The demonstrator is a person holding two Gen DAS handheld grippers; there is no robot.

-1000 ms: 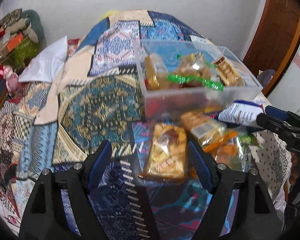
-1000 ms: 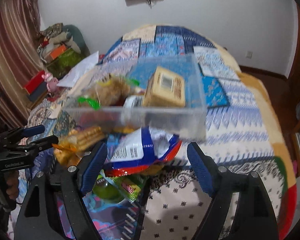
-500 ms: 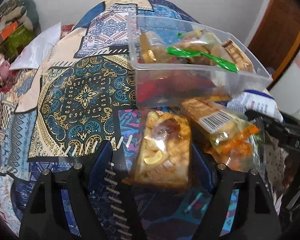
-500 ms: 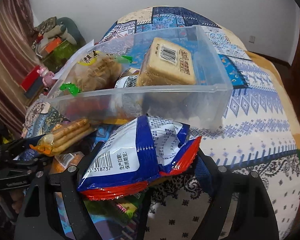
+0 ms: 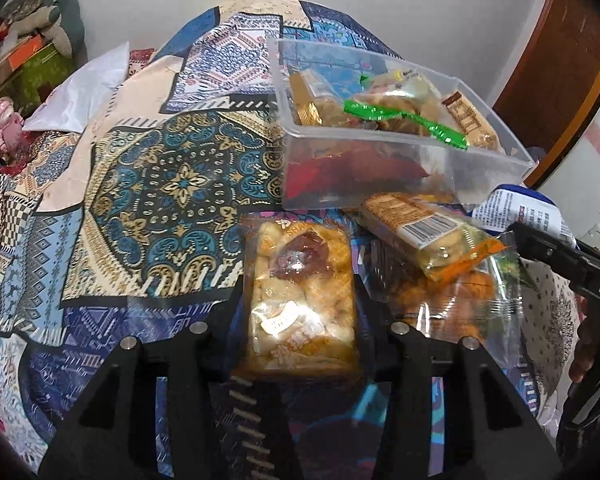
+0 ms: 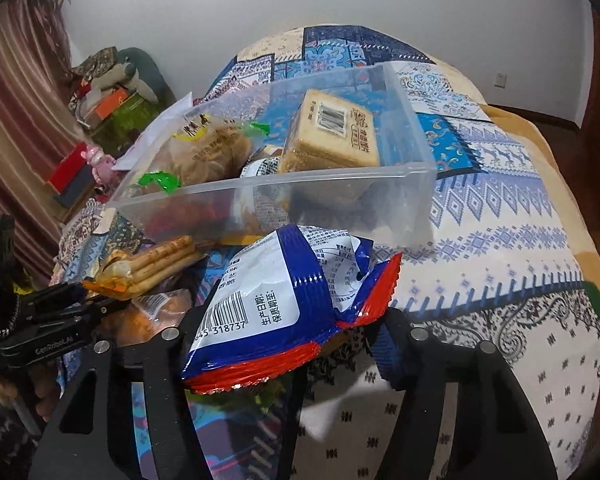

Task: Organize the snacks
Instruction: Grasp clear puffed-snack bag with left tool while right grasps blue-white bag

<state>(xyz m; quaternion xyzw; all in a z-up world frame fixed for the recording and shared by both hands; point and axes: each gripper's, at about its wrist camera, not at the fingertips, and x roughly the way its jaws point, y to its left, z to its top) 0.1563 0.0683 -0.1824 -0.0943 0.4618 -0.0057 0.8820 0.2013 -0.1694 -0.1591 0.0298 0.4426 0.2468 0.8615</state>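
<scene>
Patience is what I want here: with the left gripper (image 5: 300,300) closing on the clear nut-snack packet (image 5: 302,296) and the right gripper (image 6: 288,320) closing on the blue-and-red bag (image 6: 288,304), both just before the clear bin (image 6: 284,192), I'd squeeze gently, then lift clear of its near wall.

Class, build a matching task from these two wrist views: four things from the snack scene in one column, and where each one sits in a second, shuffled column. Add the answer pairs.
Things
1. blue-and-red bag
2. clear pack of golden puffed snacks
3. tan biscuit pack with barcode
4. biscuit sticks pack

Places
A. inside the clear bin
B. between the left gripper fingers
C. between the right gripper fingers
D. on the bedspread in front of the bin

Pairs: 1-C, 2-B, 3-A, 4-D
</scene>
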